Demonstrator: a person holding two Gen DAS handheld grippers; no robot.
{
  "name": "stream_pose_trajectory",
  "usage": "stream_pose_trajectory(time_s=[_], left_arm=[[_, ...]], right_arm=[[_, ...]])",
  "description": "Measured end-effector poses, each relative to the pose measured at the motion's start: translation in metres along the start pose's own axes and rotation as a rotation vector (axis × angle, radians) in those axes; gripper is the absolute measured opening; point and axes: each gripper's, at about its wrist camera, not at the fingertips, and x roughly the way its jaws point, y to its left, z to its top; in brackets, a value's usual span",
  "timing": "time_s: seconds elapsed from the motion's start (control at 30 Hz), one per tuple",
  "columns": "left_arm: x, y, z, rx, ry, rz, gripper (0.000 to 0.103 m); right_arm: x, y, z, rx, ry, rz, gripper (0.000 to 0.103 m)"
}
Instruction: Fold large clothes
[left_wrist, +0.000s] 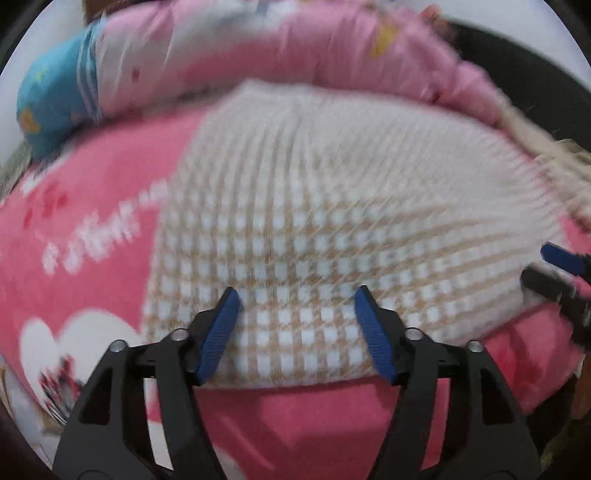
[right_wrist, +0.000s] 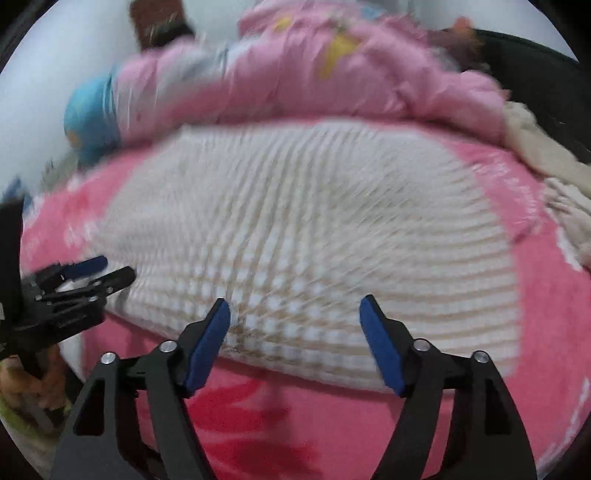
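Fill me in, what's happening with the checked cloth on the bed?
A person holds two tongs over a beige-and-white checked garment spread flat on a pink blanket. The left tongs and right tongs both stand open above its near edge, nothing gripped. A pink quilt is bunched behind. The frames are blurred, so finer detail is unclear.

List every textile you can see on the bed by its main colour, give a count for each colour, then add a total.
Beige-and-white checked garment: 1
Deep pink printed blanket: 1
Pale pink quilt: 1
Blue pillow end: 1
Cream cloth: 1
Total: 5
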Motion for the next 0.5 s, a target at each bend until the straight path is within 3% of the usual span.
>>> stream_pose_trajectory(time_s=[0.13,0.4,0.5], left_arm=[[-0.017,0.003,-0.007,-0.029,-0.035,-0.015,0.068],[-0.078,0.0,-0.032,-0.028,-0.133,-0.013,0.084],[-0.101,-0.009,-0.041,-0.007,-0.158,-0.005,0.087]], right_arm=[[-0.024,-0.012,-0.003,0.096,-0.006,0.044,0.079],[-0.081,-0.006,-0.048,0.082,-0.045,0.008,0.085],[-0.085,-0.002,-0.046,0.063,-0.076,-0.009,0.089]])
